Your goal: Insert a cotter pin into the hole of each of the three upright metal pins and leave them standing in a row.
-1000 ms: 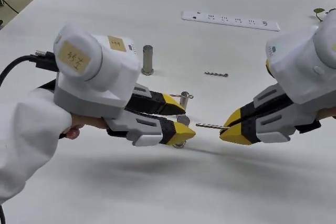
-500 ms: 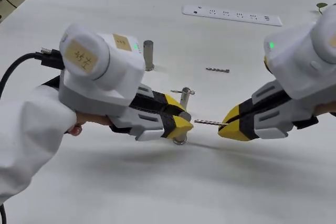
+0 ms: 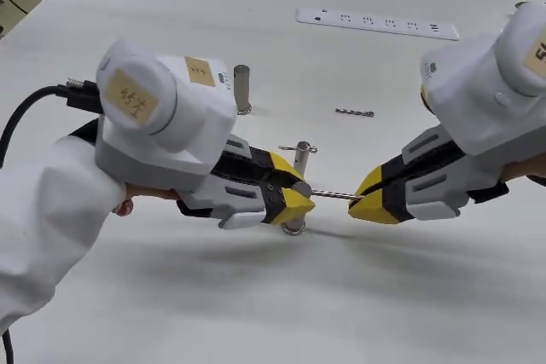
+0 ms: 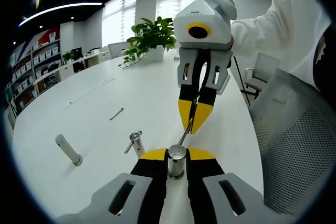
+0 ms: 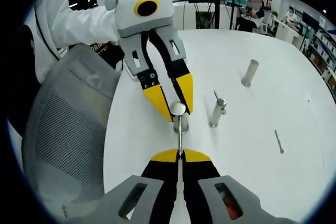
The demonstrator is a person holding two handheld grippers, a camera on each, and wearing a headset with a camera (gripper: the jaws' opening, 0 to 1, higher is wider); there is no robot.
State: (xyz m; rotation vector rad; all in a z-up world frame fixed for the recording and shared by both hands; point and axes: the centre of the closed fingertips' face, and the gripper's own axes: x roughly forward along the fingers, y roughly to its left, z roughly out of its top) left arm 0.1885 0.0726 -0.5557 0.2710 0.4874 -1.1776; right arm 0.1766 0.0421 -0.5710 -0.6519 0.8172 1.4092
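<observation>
Three upright metal pins stand on the white table. My left gripper point(image 3: 294, 198) point(image 4: 176, 156) is shut on the nearest pin point(image 3: 293, 226) point(image 4: 176, 163) point(image 5: 179, 116), just below its head. My right gripper point(image 3: 362, 203) point(image 5: 180, 155) is shut on a thin cotter pin point(image 3: 333, 195) point(image 4: 187, 126) point(image 5: 180, 139), held level with its free end at the head of that pin. Whether the end is inside the hole I cannot tell. The middle pin point(image 3: 300, 158) point(image 4: 137, 143) point(image 5: 217, 109) carries a cotter pin through its head. The far pin point(image 3: 241, 89) point(image 4: 68, 149) point(image 5: 250, 73) stands bare.
A loose cotter pin point(image 3: 354, 112) point(image 4: 116, 113) point(image 5: 279, 141) lies on the table beyond the grippers. A white power strip point(image 3: 375, 23) lies at the far side. A black cable point(image 3: 26, 108) trails from the left gripper. A mesh chair point(image 5: 63, 124) stands beside the table.
The left gripper's jaws have shut on the nearest pin. The right gripper has moved left, bringing the cotter pin's free end up to that pin's head.
</observation>
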